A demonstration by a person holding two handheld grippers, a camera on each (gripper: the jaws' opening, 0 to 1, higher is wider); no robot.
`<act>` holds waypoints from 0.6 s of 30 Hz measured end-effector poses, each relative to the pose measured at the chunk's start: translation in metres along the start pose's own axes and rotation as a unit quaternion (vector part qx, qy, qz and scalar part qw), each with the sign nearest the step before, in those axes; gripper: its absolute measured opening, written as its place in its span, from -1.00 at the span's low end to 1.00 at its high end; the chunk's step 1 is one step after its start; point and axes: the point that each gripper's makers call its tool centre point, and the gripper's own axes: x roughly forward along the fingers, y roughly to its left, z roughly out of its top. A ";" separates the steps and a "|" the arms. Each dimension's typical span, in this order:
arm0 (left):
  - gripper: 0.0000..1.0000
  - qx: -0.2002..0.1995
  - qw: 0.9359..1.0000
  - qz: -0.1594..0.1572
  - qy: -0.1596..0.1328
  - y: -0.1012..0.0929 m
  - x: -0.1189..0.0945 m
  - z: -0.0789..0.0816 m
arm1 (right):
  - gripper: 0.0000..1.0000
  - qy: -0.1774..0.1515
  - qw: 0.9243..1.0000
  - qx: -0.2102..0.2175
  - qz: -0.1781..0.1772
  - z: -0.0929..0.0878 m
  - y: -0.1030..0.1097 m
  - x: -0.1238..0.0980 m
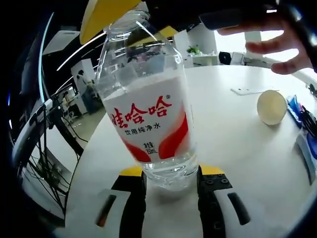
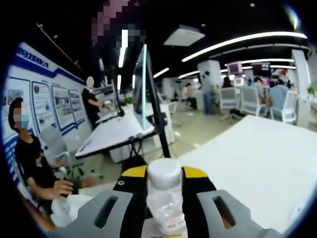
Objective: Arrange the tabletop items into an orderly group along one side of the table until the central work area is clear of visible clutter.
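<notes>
Bottle [image 1: 148, 114] clamped at base by left gripper [image 1: 171, 181], jaws pressing both sides, lifted and tilted over white table [image 1: 233, 144]. Same bottle's white cap [image 2: 164, 173] pinched between right gripper [image 2: 164, 191] jaws. Clear thin plastic w/ red-white label, looks nearly empty, so prob. light, crushable, slick; best held low at stiffer base or at cap/neck, gentle squeeze, not mid-body. Farther out on table: paper cup [image 1: 271, 107] on its side, flat white card [image 1: 245, 90] beyond, blue items [image 1: 297, 111] at right edge. Person's hand [image 1: 277, 42] hovering above far side.
</notes>
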 end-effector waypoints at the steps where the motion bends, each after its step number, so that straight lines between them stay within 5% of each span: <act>1: -0.24 0.001 1.000 0.000 0.000 0.000 0.000 0.000 | -0.55 0.000 1.000 -0.001 0.000 0.000 0.000 0.000; 18: -0.22 0.008 1.000 0.004 -0.010 0.002 -0.003 -0.001 | -0.46 0.001 1.000 -0.003 0.005 -0.006 0.008 0.001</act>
